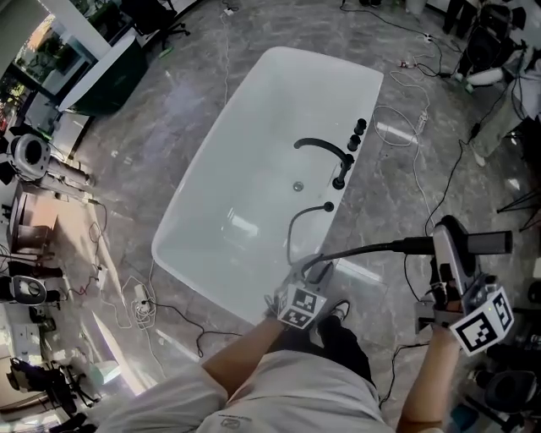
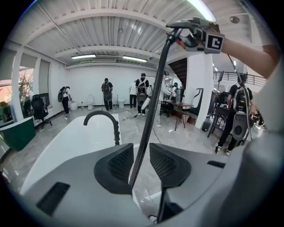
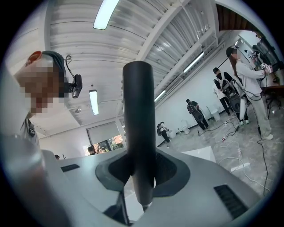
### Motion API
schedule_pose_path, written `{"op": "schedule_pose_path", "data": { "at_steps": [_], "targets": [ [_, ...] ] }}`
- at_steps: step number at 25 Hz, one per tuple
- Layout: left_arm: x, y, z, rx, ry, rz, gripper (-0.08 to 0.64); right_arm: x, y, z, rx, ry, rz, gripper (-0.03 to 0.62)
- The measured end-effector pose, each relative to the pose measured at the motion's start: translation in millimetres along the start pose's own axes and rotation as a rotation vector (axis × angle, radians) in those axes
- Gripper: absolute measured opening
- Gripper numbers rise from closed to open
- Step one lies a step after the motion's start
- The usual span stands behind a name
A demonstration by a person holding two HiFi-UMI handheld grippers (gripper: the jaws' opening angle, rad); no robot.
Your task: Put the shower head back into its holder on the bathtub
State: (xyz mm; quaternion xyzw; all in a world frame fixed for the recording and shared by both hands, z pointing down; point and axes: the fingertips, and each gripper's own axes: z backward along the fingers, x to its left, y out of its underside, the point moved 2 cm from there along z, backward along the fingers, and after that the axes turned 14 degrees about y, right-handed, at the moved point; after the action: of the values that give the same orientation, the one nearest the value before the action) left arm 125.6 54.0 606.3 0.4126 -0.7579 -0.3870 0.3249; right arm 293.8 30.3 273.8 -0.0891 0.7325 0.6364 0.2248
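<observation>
1. Below the head camera, a white tub (image 1: 254,110) lies on a grey floor (image 1: 169,110) strewn with cables (image 1: 414,161).
   - On the tub's right rim stand a black faucet (image 1: 324,150), knobs (image 1: 357,135) and a few smaller black fittings (image 1: 341,180).
   - A black hose (image 1: 292,232) leaves that rim near its near end and hangs over the tub's inside. It passes the left gripper (image 1: 311,275) at the tub's near corner, then runs right to the shower head (image 1: 414,246).
   - The shower head is a black stick held level, off the tub, over the floor to its right and well apart from the rim fittings.
   - The right gripper (image 1: 445,241) holds it crosswise.

2. Left gripper view:
   - The jaws are spread, and the hose (image 2: 151,111) runs up between them.
   - The hose lies close to the left pad, with a clear gap at the right pad, so nothing is pinched.
   - The hose climbs to the right gripper at the top of the picture.
   - Beyond the jaws the faucet (image 2: 104,117) arches over the tub (image 2: 66,142).
   - People (image 2: 106,91) stand near the far wall.

3. Right gripper view:
   - The jaws pinch the shower head (image 3: 139,133), one pad against each side.
   - The stick stands upright through the middle of the picture, reaching well above the jaws.
   - Behind it is a white ribbed ceiling with strip lamps (image 3: 105,13).
   - At the right, more people with equipment stand on the grey floor.
</observation>
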Motion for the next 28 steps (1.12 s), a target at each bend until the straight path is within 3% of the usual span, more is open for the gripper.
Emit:
{"op": "schedule_pose_path", "data": {
  "at_steps": [17,28],
  "targets": [
    [40.4,101.1,-54.4,0.221,-0.001,0.087,0.096,-13.4,-11.1,-11.7,-0.008,0.024,-0.012,0.112],
    [51.6,106.0,-59.8,0.258,-0.018,0.087,0.057,-28.7,-20.4,-13.1,-0.007,0.042,-0.012,0.112]
  ]
}}
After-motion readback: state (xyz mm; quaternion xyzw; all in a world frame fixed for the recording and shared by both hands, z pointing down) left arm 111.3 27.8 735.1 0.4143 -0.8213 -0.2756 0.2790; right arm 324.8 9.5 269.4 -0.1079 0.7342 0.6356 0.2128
